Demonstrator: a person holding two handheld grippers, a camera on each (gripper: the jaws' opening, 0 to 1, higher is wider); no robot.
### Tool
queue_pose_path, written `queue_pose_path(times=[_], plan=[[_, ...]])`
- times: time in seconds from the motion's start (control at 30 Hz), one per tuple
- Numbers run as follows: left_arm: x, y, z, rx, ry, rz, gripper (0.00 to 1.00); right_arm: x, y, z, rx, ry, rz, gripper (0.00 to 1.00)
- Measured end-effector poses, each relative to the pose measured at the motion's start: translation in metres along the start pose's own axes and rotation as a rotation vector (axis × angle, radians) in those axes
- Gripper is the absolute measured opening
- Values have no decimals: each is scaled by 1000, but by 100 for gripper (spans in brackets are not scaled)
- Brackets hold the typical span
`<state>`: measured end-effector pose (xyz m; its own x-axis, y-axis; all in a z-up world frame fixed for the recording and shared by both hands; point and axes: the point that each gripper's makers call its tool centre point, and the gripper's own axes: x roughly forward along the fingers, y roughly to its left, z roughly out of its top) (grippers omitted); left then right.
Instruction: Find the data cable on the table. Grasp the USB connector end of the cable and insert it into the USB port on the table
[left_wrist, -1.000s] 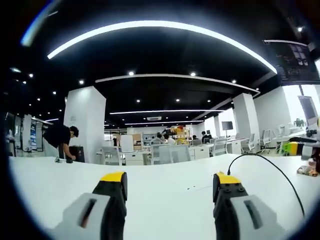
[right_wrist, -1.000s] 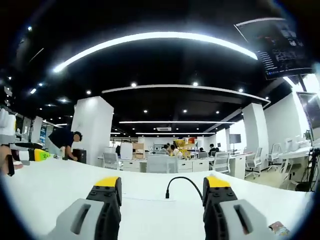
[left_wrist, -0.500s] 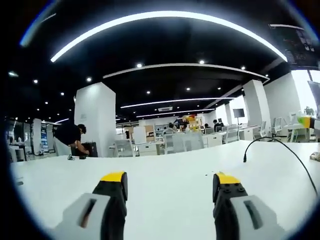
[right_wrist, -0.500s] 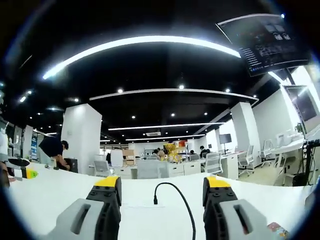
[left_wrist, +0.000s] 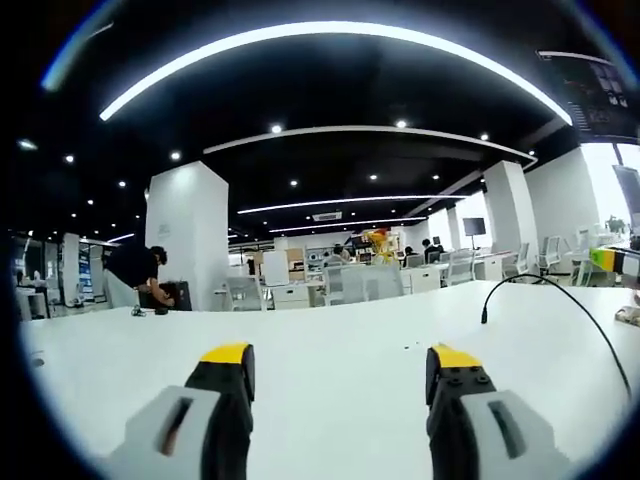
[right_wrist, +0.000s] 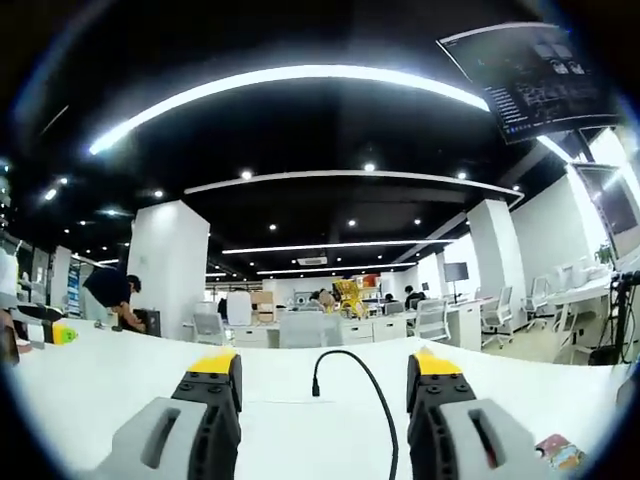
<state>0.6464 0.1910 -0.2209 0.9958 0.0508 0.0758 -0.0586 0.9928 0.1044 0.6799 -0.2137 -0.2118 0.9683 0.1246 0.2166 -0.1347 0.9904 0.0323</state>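
A thin black data cable (right_wrist: 372, 395) arches up off the white table (right_wrist: 100, 385) between the jaws of my right gripper (right_wrist: 325, 368), its free connector end (right_wrist: 316, 386) hanging in the air nearer the left jaw. The jaws stand wide apart and touch nothing. In the left gripper view the same black cable (left_wrist: 560, 310) curves up at the right, its end (left_wrist: 485, 315) pointing down, well to the right of my left gripper (left_wrist: 340, 362), which is open and holds nothing. The USB port cannot be made out.
A person (left_wrist: 135, 275) bends over a dark box at the table's far left edge. Office desks and white chairs (left_wrist: 350, 285) stand beyond the table. A small colourful object (right_wrist: 560, 452) lies at the right in the right gripper view.
Both views shifted slightly with the hands. The cable end sits a little higher and further right between the right jaws; in the left view the cable barely moved.
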Motion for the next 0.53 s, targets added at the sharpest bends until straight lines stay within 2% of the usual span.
queue_pose_path(times=[0.53], plan=[[-2, -5, 1, -11, -12, -30, 70, -2, 6, -2, 17, 2, 15, 67]])
